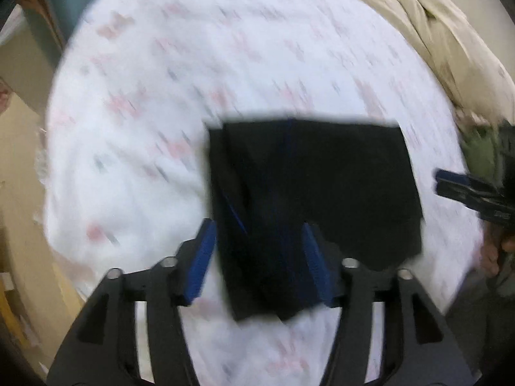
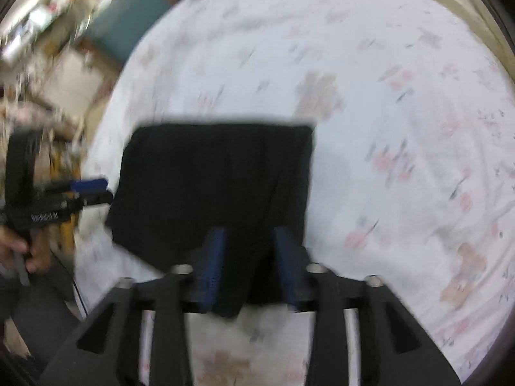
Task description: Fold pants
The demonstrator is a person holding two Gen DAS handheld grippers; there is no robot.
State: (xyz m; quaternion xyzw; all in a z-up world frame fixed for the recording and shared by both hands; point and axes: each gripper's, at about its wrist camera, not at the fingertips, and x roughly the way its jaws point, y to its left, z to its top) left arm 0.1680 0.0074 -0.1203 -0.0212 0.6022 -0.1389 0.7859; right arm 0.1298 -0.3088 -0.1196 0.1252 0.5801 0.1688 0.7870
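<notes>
We see the black pants (image 1: 309,193) folded into a small block, lying flat on the white flowery sheet (image 1: 161,96) right in front of both grippers. Our left gripper (image 1: 257,257) is wide open with the near edge of the pants between its blue fingers (image 1: 201,260), not pinched. Our right gripper (image 2: 249,263) is open too, its blue fingers (image 2: 214,263) on either side of the near edge.
</notes>
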